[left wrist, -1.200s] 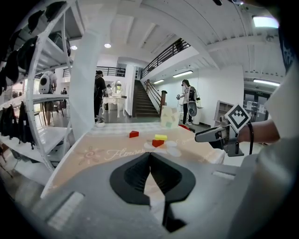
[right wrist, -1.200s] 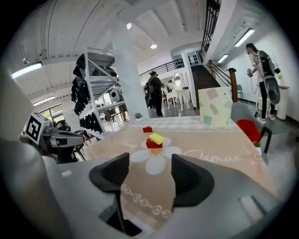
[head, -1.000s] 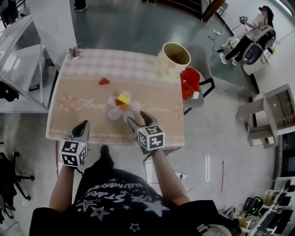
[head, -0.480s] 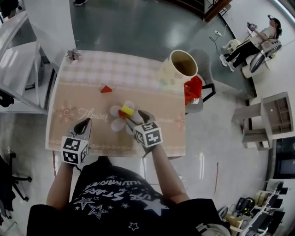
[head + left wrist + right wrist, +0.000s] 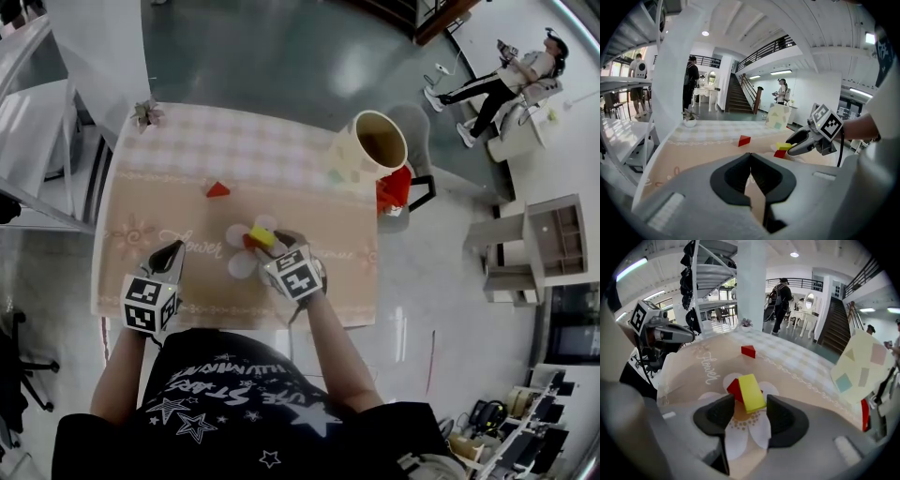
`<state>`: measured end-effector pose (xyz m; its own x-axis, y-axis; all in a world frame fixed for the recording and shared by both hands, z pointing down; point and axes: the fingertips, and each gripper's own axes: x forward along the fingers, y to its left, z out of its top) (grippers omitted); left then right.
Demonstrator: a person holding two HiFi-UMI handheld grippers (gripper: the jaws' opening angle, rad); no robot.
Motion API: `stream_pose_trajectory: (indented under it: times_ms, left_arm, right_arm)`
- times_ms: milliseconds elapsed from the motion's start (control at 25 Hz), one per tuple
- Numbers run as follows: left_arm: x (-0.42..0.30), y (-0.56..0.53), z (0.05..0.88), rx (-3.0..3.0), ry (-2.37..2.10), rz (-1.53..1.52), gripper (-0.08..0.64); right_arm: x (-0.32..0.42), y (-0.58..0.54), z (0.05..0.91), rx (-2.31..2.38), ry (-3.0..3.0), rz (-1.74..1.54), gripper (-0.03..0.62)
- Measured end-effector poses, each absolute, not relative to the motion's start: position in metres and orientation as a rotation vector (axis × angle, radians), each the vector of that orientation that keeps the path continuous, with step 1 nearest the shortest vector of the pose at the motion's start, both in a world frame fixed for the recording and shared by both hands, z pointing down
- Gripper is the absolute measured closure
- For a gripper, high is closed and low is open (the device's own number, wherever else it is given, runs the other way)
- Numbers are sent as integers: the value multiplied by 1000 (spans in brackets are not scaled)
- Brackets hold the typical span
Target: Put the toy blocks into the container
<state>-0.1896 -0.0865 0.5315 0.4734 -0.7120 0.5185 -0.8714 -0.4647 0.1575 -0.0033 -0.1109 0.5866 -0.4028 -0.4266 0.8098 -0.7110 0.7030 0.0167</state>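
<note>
Near the table's (image 5: 187,169) middle, the right gripper (image 5: 269,244) straddles the yellow block (image 5: 262,236), jaws just closing, not yet pinching. It leans on a red block (image 5: 248,240) at its nine o'clock; a skewed squeeze might flip it. Left gripper (image 5: 172,253) clenched, empty.

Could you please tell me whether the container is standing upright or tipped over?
Upright: the container stands on its base at the far right corner of the table, its round mouth facing up in the head view.
</note>
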Motion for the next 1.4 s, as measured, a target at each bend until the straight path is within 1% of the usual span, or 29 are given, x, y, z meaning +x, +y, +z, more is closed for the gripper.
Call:
stream_pose_trajectory:
  times_ms: [160,600,920,1120,1400]
  left_arm:
    - [-193,-94,536,2318,-1316,536,549]
    - [-199,-103,538,2345,-1269,508,549]
    - [-195,-109,528,2385,-1249,493,551]
    - [-183,-109,521,2376,-1278,477,549]
    - [-148,-106,497,2379,-1350,473,549]
  right_arm:
    - [-3,-113,589,878,-2034,422,440]
    - [-7,-108,587,853,-2000,412,453]
    - [-4,-114,557,962,-2048,391,454]
    - [9,-120,539,1000,-2109,384,454]
    - [41,-125,515,1000,-2193,379,454]
